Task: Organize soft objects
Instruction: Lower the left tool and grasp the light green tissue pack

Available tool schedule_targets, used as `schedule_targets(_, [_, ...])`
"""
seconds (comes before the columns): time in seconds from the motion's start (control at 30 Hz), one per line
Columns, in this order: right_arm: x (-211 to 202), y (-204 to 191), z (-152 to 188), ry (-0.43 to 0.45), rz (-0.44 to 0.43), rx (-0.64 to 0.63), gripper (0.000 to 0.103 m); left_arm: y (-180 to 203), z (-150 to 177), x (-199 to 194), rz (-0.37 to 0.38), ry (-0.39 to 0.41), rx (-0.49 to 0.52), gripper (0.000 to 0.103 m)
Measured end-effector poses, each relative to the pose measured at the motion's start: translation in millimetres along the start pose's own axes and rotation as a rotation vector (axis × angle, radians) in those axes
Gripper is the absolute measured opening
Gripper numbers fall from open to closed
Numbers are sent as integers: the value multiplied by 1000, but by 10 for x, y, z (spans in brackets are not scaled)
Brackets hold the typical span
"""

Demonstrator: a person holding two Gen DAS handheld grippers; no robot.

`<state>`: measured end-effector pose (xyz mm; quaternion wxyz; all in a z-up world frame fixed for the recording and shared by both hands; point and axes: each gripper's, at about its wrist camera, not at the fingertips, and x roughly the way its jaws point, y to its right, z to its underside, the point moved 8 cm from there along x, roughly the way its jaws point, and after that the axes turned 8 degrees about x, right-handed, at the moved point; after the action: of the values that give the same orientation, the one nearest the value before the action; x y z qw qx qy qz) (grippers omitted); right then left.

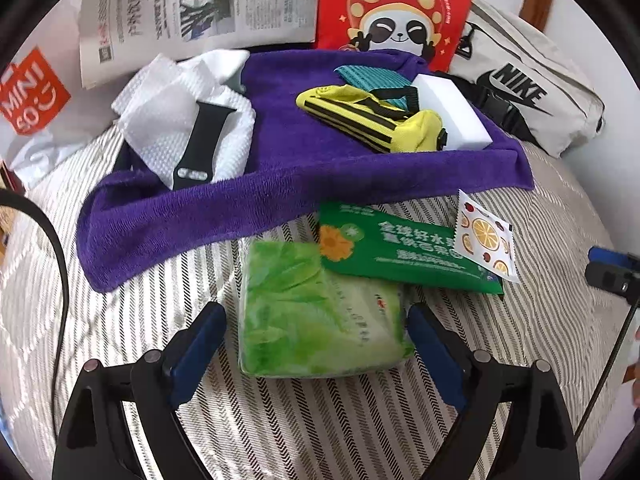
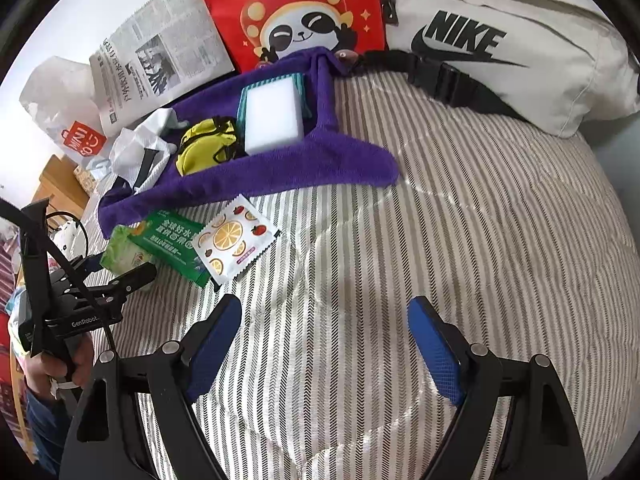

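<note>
Soft objects lie gathered on a purple towel (image 1: 280,184) spread over the striped bedcover (image 2: 460,240): a yellow pouch (image 1: 372,120), a white sponge block (image 1: 452,120), a teal cloth (image 1: 368,78) and a white cloth (image 1: 172,120) bearing a black watch strap (image 1: 200,140). In front of the towel sits a green tissue pack (image 1: 320,312), flanked by the left gripper (image 1: 316,334), whose jaws stand wide apart and clear of it. A green packet (image 1: 400,248) overlaps the tissue pack, with a fruit-print sachet (image 2: 232,236) just beside it. Only the right wrist view shows the right gripper (image 2: 324,340), spread wide over bare bedcover, and the person's hand (image 2: 60,364). Readable: "NIKE" on the grey bag (image 2: 520,40), "MINISO" on the plastic bag (image 1: 32,96).
</note>
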<state>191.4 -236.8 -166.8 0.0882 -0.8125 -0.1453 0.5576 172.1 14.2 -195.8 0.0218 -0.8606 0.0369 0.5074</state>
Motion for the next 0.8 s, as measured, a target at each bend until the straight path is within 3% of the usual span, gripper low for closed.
schedule_targets(0.17, [58,-21,16,-4,-2,6,85,56,19,20,-72,22,70,95])
schedule_targets(0.37, [147,-42,47,-21,7,8,85,-23,29,27,-73,59,41,103])
schedule_targets(0.67, [312,-97,129,-49,-1,5,85,-29,10,42,-75,66,47,102])
schedule_targets(0.7, [317,-119,124,-45,4,-5,85,-16,3,38,-75,69,48,97])
schedule_targets(0.73, [319,-143,119,-44,1,-13,85,-6,-5,16,-73,80,55,78])
schedule_targets(0.77, [320,-174,111,-43,-6,-20,85,7,-20,-18,-69,92,63,72])
schedule_targets(0.8, [319,-206,100,-41,-12,-27,85,11,-22,-21,-65,80,69,72])
